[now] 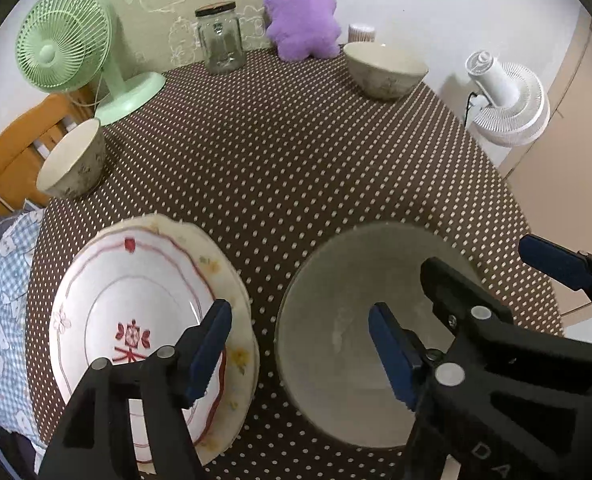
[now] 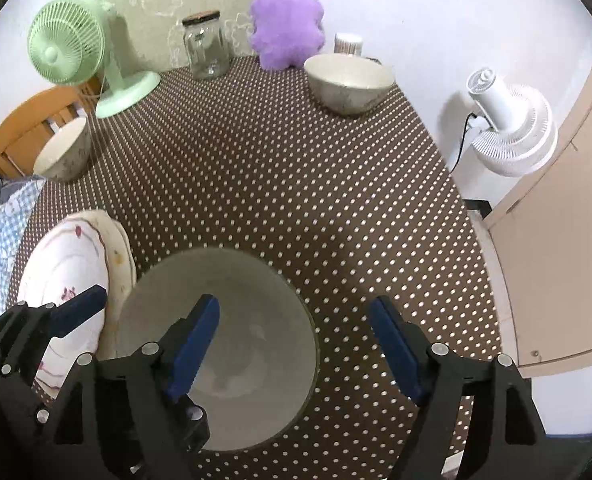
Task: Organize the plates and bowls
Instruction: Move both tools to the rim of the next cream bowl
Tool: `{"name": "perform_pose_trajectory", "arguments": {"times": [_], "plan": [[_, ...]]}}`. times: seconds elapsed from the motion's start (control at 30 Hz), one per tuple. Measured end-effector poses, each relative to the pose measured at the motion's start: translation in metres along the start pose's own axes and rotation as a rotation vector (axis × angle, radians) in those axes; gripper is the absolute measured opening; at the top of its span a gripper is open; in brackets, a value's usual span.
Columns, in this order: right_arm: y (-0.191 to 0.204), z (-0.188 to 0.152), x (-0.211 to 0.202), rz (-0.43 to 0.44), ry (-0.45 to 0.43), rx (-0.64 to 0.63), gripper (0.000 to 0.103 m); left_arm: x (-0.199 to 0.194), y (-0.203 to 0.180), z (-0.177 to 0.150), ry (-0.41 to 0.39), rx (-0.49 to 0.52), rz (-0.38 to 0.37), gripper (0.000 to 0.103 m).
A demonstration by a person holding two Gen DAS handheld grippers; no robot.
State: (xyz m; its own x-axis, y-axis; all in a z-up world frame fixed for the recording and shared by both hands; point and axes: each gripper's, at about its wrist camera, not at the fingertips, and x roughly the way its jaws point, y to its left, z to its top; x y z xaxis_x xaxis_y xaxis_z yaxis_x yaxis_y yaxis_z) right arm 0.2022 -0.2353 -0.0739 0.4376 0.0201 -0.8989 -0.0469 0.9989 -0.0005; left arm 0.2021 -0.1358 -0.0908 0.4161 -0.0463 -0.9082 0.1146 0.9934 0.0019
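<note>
Both tongs wide, gripping nothing. Left tongs (image 1: 300,344) straddle the gap between stacked plates (image 1: 135,320) and near bowl (image 1: 356,320); right tongs (image 2: 296,340) straddle the bowl's right rim on the bench (image 1: 296,160).

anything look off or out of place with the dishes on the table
Nothing is spilled or broken. The bowls are scattered: one near the green fan, one by the purple plush, one in front, unstacked.

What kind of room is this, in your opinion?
Probably a home dining corner: a table under a dotted tablecloth, a wooden chair, and a purple plush toy beside a green fan.
</note>
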Motion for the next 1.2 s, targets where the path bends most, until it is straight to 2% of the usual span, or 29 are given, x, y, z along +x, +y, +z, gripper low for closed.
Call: {"name": "perform_pose_trajectory", "arguments": {"times": [0.27, 0.63, 0.9, 1.2], "plan": [[-0.022, 0.032, -0.017, 0.052, -0.033, 0.058, 0.081, -0.016, -0.013, 0.036, -0.063, 0.002, -0.038, 0.078], [-0.065, 0.095, -0.009, 0.101, -0.086, 0.011, 0.081, -0.007, -0.048, 0.096, -0.108, -0.083, 0.031, 0.078], [-0.101, 0.153, 0.014, 0.122, -0.129, -0.043, 0.081, 0.016, -0.070, 0.141, -0.129, -0.160, 0.081, 0.078], [-0.125, 0.206, 0.045, 0.156, -0.146, -0.034, 0.081, 0.046, -0.087, 0.194, -0.139, -0.194, 0.136, 0.078]]}}
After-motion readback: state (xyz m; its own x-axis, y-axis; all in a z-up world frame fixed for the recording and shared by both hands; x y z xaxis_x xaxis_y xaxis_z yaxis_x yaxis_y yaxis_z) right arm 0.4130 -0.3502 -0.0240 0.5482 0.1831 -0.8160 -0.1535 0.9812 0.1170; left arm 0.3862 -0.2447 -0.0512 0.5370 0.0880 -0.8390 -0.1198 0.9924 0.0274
